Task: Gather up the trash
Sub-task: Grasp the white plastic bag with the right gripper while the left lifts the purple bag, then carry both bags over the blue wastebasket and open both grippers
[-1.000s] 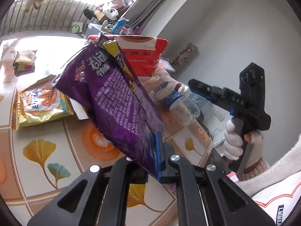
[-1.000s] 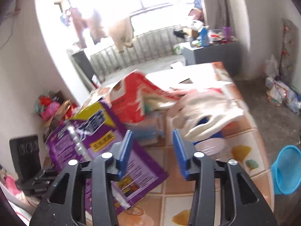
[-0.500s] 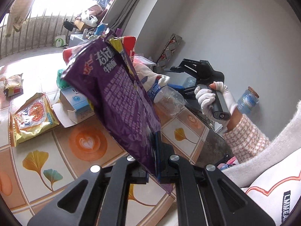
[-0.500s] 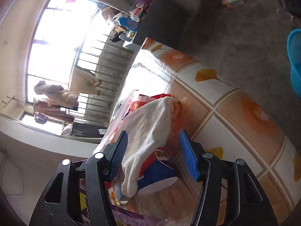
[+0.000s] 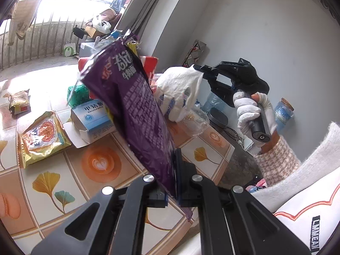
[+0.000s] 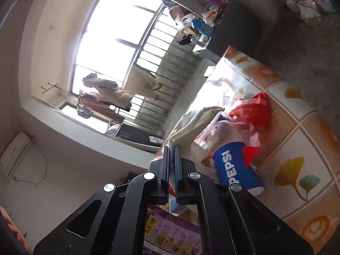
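My left gripper (image 5: 173, 178) is shut on a purple snack bag (image 5: 136, 114) and holds it upright above the tiled table (image 5: 102, 163). My right gripper (image 6: 171, 155) is shut on a white cloth (image 6: 191, 125); in the left wrist view the right gripper (image 5: 203, 72) pinches the cloth (image 5: 180, 85) over a clear Pepsi bottle (image 5: 191, 119). The bottle (image 6: 231, 165) lies on the table beside a red bag (image 6: 252, 110). The purple bag (image 6: 170, 235) shows below the right gripper.
A blue-and-white medicine box (image 5: 93, 119), a yellow noodle packet (image 5: 40, 138), a small wrapper (image 5: 19, 102), a green wrapper (image 5: 78, 93) and a red bag (image 5: 148, 63) lie on the table. The table edge (image 5: 225, 161) drops to dark floor at right.
My right gripper has shut on the white cloth and lifted its corner off the bottle. My left gripper holds the purple bag much as before.
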`<state>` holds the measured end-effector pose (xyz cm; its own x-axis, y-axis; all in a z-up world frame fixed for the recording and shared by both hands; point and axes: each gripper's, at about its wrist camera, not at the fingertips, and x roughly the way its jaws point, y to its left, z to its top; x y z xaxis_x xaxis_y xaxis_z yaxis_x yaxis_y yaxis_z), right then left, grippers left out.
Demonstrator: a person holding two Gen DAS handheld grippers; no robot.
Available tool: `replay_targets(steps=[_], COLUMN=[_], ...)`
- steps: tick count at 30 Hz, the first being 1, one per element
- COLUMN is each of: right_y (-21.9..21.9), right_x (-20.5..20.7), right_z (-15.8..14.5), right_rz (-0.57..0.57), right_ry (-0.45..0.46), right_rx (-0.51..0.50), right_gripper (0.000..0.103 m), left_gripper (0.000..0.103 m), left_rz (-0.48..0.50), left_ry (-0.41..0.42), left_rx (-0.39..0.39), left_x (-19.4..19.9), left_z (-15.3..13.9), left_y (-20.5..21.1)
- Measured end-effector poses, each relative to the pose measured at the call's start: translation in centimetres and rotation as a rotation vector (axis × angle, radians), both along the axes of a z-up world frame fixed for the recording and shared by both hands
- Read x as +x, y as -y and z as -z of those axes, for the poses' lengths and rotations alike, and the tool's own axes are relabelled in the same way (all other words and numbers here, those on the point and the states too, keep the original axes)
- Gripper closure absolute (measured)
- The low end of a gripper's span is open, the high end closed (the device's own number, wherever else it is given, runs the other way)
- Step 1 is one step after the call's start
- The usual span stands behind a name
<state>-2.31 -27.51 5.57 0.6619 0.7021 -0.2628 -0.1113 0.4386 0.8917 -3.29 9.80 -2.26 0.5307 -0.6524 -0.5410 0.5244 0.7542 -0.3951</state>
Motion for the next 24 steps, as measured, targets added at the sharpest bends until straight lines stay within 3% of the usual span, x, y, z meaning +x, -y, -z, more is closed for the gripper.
replay_targets(steps=[5, 13, 17, 19, 21, 24], right_y=[-1.0, 2.5, 6.0, 8.2, 10.4, 13.2], right_x=[-1.1, -2.9, -5.1, -6.0, -7.4, -9.4], right_z=[-3.4, -5.8, -7.3, -7.5, -7.7, -7.7], right_rz=[-0.088, -0.065, 0.044, 0.127, 0.228, 0.411], right_ry=[0.139, 0.275, 0.348, 0.371, 0.385, 0.358], right_rx=[-0.004, 0.054, 0.034, 0.01, -0.033, -0.176], right_gripper=[0.1, 0.1, 0.1, 0.1, 0.1, 0.1], left_gripper=[0.098, 0.1, 0.1, 0.1, 0.1, 0.1], left_rz=[-0.008, 0.058, 0.137, 0.173, 0.195, 0.198], left_ry=[0.034, 0.09, 0.141, 0.157, 0.172, 0.188], left_rx=[-0.034, -0.115, -0.225, -0.245, -0.211, -0.074], left_x=[-0.6, -0.3, 1.3, 2.4, 3.5, 4.7], left_z=[-1.8, -4.6, -8.1, -10.0, -11.6, -14.3], left_y=[-0.6, 0.4, 1.3, 2.9, 5.5, 12.0])
